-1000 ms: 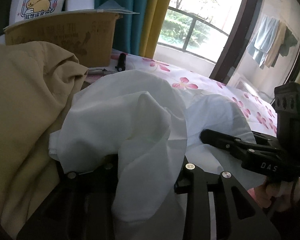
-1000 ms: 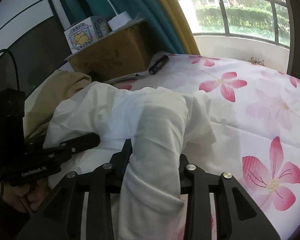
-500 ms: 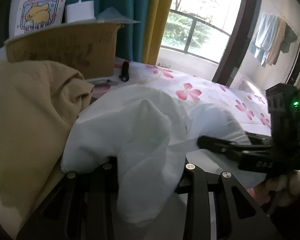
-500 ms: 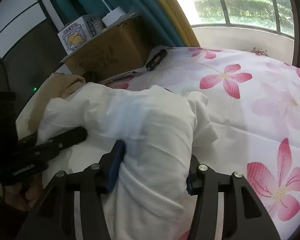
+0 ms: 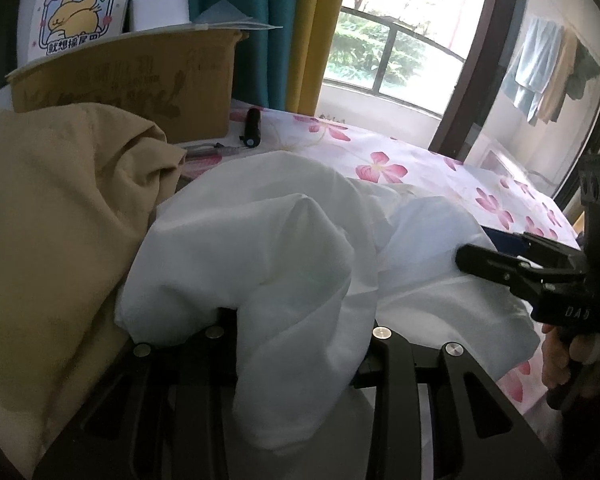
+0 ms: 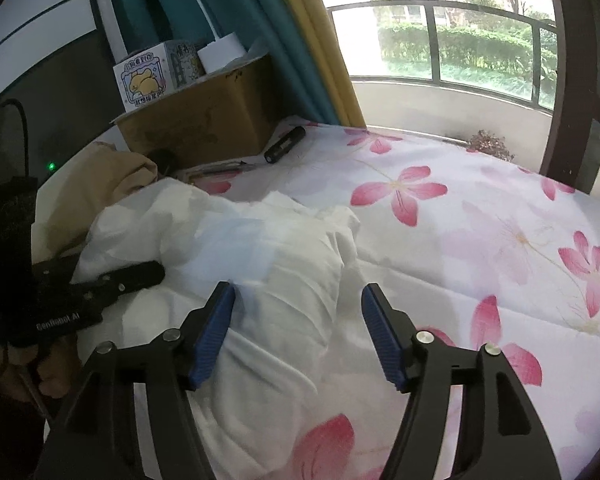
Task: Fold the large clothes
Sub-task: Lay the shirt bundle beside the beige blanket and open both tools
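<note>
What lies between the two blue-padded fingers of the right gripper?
In the right wrist view, a bunched fold of the white cloth garment lies between the opening right gripper fingers; the pads no longer press it.

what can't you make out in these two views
- Left hand-held gripper, left wrist view: white garment covers its fingertips.
- Garment's type and full shape: bunched in both views.
- Tan cloth: cut off by the left edge.
- Cardboard box: print too faint to read.
- Right hand-held gripper: jaws opening, pad contact unclear.

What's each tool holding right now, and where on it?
Left tool: clamped on a bunched fold of the white garment. Right tool: holding nothing; its jaws are opening, the garment lying between them unpinched.
</note>
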